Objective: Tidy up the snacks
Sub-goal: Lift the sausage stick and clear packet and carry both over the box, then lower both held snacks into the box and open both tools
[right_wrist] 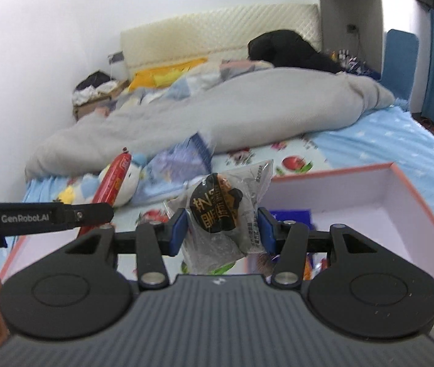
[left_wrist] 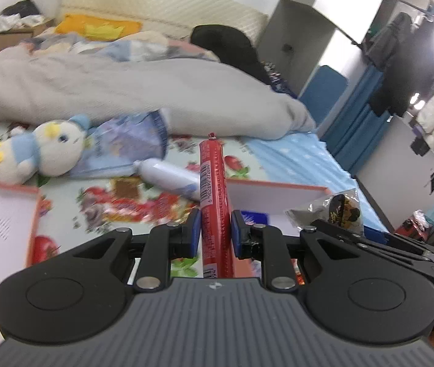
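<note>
Sausage (left_wrist: 213, 195): red stick in tight plastic casing, pinched low on its length by the left claw (left_wrist: 216, 232), held up over the bed.
Sausage feel: looks light, fairly stiff, and the casing is glossy, so I'd call it slippery; a squeeze across the middle of the stick is the safe hold, not the crimped tip.
Sausage axis: long axis runs straight out along the claw fingers, clipped end pointing away toward the grey duvet (left_wrist: 131, 91), barcode facing up.
Packet (right_wrist: 221, 211): clear crinkly pouch with a black and gold label, pinched across its width by the right claw (right_wrist: 221, 229), hanging above the box (right_wrist: 400, 202).
Packet feel: soft, light and squashy by the look of it; the film could slide or crumple, so grip the filled body, not the sealed edge.
Packet axis: stands roughly upright between the pads, sealed top edge tilted up and to the right.
Left claw: narrow gap, both blue pads pressing the sausage.
Right claw: about half spread, pads pressing the packet's sides.
Box: pink-rimmed, white inside, lying open on the bed below both claws, likely the drop spot.
</note>
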